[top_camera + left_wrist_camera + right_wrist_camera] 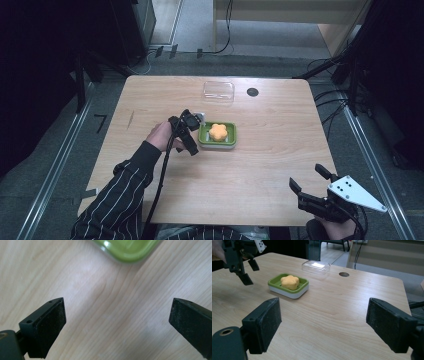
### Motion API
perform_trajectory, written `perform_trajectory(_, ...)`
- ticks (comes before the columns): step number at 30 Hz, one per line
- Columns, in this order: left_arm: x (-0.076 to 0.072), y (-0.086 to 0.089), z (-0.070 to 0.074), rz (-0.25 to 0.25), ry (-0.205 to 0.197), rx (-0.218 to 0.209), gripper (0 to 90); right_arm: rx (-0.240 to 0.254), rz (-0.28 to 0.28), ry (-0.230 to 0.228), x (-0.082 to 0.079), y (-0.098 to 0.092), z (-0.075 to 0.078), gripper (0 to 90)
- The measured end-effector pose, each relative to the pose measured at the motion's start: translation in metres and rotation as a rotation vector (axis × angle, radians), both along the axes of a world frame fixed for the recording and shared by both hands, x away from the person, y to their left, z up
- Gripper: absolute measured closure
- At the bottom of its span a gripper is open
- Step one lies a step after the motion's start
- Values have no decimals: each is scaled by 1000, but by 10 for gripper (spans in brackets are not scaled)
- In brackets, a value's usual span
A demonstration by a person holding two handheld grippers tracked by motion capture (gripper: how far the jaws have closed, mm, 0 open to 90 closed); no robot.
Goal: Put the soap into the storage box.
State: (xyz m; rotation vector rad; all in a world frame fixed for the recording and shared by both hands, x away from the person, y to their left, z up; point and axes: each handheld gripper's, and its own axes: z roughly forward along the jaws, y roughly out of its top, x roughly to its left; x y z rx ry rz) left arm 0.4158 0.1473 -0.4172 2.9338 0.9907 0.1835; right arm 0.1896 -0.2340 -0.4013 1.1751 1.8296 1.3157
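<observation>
The orange flower-shaped soap [217, 131] is seen lying in the green dish [231, 138] mid-worktop [260, 165], just right of the empty, wide-open left hand-held gripper [189, 134], while the likewise open right hand-held gripper [306, 181] is held well apart.

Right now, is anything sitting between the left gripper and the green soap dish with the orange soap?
Nothing visible. The left gripper hangs open just left of the green soap dish, with bare wooden table between them. The orange soap lies uncovered in the dish; the clear lid rests apart, farther back.
</observation>
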Motion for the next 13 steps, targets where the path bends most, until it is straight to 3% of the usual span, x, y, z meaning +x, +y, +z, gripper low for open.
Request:
perform_trajectory(8, -15, 19, -8, 35, 0, 2, 0, 2, 14, -4, 4, 3, 0, 135)
perform_trajectory(13, -17, 29, -15, 64, 18, -11, 0, 4, 36, -3, 11, 7, 0, 135)
